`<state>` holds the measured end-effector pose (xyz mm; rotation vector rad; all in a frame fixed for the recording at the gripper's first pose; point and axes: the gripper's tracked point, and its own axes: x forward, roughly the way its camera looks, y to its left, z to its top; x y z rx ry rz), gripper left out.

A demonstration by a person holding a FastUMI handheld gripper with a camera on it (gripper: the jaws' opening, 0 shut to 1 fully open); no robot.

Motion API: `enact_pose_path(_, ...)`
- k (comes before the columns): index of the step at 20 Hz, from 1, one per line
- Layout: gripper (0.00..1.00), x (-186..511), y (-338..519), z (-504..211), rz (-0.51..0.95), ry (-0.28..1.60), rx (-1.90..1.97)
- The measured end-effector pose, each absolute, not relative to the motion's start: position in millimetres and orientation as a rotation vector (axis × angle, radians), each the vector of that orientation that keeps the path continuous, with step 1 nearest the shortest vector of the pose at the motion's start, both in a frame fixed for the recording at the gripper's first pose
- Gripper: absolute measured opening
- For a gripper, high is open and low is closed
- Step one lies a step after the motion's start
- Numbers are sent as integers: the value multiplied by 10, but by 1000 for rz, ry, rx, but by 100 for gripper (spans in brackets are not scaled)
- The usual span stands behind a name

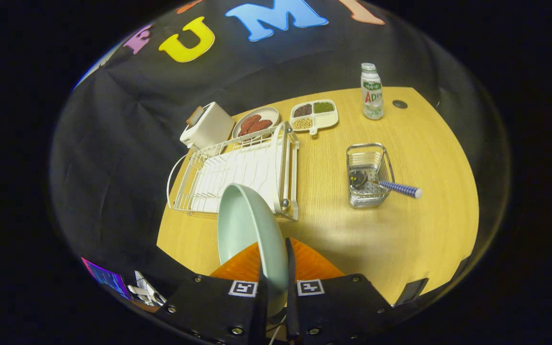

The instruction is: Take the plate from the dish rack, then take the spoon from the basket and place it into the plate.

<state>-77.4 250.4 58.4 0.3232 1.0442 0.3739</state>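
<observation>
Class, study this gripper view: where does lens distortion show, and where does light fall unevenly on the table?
In the gripper view, fisheye distortion bows the table edges and dish rack; a brighter patch lies on the table ahead of the gripper, whose jaws clamp the plate; the basket looks fairly sharp.

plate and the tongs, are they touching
Touching. The gripper view shows the tongs closed on the pale green plate, one finger on each face of its rim, held edge-on.
</observation>
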Motion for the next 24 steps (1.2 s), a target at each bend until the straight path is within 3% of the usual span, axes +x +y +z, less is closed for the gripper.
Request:
enact_pose_path(15,16,-944,2496,-418,469,1105,588)
enact_pose_path(24,18,-885,2482,-817,401,1119,698)
